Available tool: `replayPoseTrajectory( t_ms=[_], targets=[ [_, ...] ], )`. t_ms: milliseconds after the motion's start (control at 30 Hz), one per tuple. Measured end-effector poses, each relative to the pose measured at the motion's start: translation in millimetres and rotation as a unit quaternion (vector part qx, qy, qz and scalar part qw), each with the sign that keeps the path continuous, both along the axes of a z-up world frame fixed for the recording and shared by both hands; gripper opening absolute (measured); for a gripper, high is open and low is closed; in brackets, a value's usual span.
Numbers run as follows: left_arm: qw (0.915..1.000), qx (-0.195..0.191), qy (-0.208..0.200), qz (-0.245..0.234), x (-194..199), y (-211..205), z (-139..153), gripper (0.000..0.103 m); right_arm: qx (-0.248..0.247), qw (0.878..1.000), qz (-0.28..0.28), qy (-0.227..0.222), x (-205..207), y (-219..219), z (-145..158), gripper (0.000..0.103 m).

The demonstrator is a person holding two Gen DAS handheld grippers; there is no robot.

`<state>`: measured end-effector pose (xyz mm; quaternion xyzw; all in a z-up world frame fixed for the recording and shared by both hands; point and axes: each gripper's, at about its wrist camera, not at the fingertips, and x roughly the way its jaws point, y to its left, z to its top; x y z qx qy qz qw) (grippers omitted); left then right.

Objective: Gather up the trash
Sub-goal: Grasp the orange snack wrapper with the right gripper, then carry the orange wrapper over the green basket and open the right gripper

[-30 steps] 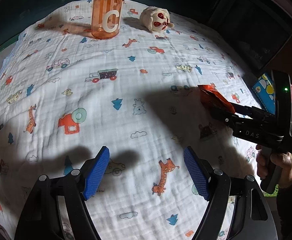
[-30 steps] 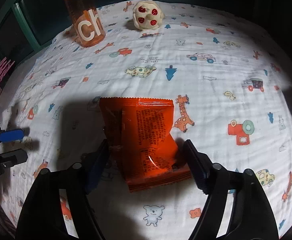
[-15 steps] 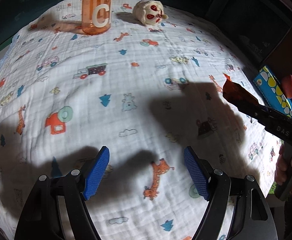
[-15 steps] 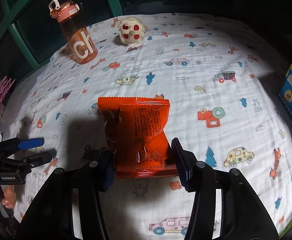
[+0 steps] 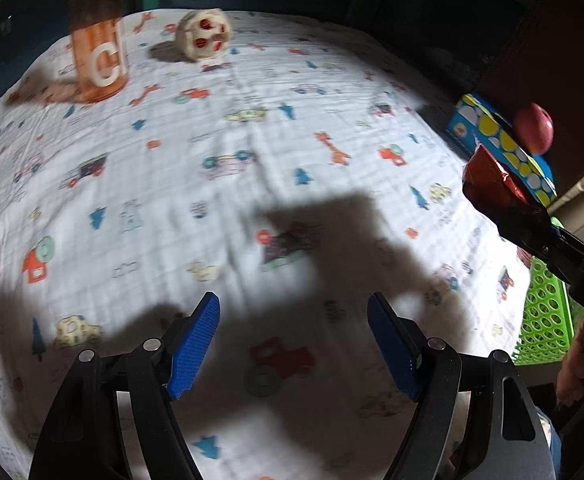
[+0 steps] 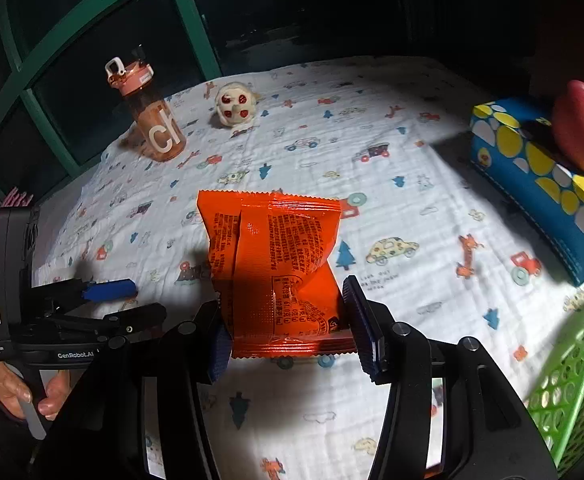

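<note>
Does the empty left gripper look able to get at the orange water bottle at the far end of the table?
Probably yes. The left gripper stands open and empty, and only bare printed cloth lies between it and the orange water bottle; the stuffed toy sits off to the side.

Things spread on a covered bed

A bottle [image 6: 147, 114] stands at the bed's [image 6: 372, 120] far left corner, a soft toy [image 6: 235, 105] just to its right. A box [image 6: 532, 184] lies along the right edge with an apple [image 6: 582, 126] on it; a basket [image 6: 572, 392] sits beside the near right corner.
</note>
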<state>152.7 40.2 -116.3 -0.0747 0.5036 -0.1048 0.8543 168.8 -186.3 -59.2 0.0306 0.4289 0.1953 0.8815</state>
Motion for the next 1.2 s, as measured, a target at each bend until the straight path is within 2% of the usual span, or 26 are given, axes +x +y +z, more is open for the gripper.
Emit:
replayPoseTrajectory(
  t_ms=[233, 533, 900, 1200],
  targets=[
    [0.9989, -0.003, -0.014, -0.044, -2, -42, 15, 0.072, 0.013, 0.998, -0.059, -0.012, -32, -49, 14, 0.051],
    [0.9934, -0.010, -0.030, -0.111, -3, -108, 36, 0.072, 0.016, 0.989, -0.147, -0.023, -73, -117, 25, 0.051],
    [0.9816, -0.015, -0.048, -0.184, -9, -194, 59, 0.072, -0.006, 0.974, -0.226, -0.028, -109, -182, 32, 0.051],
    [0.9712, -0.009, -0.051, -0.233, -18, -251, 67, 0.072, -0.022, 0.955, -0.294, -0.017, -133, -232, 26, 0.052]
  ],
)
